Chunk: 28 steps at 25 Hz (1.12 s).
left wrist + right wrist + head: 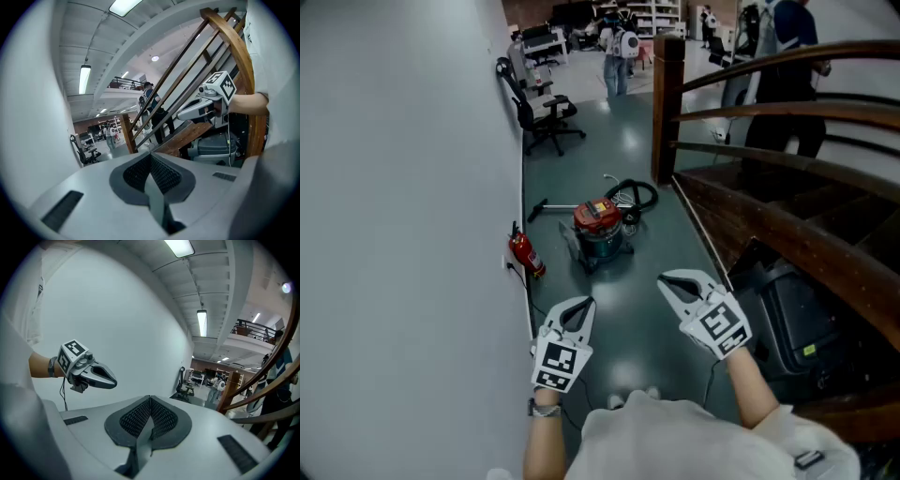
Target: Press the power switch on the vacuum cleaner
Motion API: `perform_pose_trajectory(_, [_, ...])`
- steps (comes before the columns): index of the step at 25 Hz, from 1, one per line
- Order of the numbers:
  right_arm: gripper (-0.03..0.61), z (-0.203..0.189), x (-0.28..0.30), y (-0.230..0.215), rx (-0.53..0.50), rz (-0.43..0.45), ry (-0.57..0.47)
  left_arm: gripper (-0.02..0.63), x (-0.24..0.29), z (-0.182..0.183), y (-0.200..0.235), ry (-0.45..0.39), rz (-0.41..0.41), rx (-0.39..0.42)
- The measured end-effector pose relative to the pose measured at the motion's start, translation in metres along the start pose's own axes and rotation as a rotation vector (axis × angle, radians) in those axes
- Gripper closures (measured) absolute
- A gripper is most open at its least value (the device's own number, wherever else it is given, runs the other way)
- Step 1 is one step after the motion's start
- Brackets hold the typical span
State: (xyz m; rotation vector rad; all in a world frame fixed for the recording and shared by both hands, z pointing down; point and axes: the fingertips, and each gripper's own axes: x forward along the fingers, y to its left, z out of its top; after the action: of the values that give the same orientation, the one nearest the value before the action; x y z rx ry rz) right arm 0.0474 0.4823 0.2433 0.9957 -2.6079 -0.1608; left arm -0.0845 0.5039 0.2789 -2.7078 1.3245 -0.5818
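Vacuum cleaner [602,228], red lid over a teal drum, stands on the dark floor [609,141]; its power switch is too small to make out from the head view. All places below are given from this machine.

Your left gripper [579,307] is held nearer you than the vacuum cleaner and slightly to its left, well apart from it. Its jaws are pressed together with nothing between them.

Your right gripper [672,282] is also on your side of the vacuum cleaner, to its right and well apart. Its jaws meet tip to tip, empty.

A black hose [636,197] coils just behind the vacuum cleaner on its right. A wand [551,204] lies beyond it to the left.

A red fire extinguisher [525,253] stands left of the vacuum cleaner, against the white wall [403,187].

An office chair [542,111] sits farther off, beyond the vacuum cleaner along the same wall.

A wooden staircase [750,178] rises to the right of the vacuum cleaner.
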Motion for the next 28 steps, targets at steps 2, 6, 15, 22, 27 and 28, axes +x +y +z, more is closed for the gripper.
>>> perform_pose_trajectory(2, [0.549,-0.001,-0.001,-0.006,0.0,-0.002,-0.004,0.615,0.005,0.002,0.0,-0.002,0.002,0.002])
perform_pose_trajectory(6, [0.549,-0.002,0.0,-0.01,0.002,-0.006,-0.009,0.615,0.01,0.004,-0.002,-0.005,0.001,0.005])
perform_pose_trajectory(15, [0.548,-0.003,-0.001,-0.015,0.022,-0.002,-0.031,0.615,0.015,0.006,-0.002,-0.012,-0.002,-0.007])
perform_pose_trajectory(22, [0.548,-0.012,0.002,-0.017,0.024,0.02,-0.023,0.615,0.022,0.005,-0.005,-0.006,-0.008,-0.001])
perform_pose_trajectory(27, [0.548,-0.017,0.006,-0.022,0.01,0.047,-0.017,0.615,0.032,0.005,-0.006,0.006,-0.005,0.0])
perform_pose_trajectory(28, [0.548,-0.018,0.007,-0.023,0.007,0.051,-0.017,0.615,0.034,0.004,-0.007,0.009,-0.004,0.001])
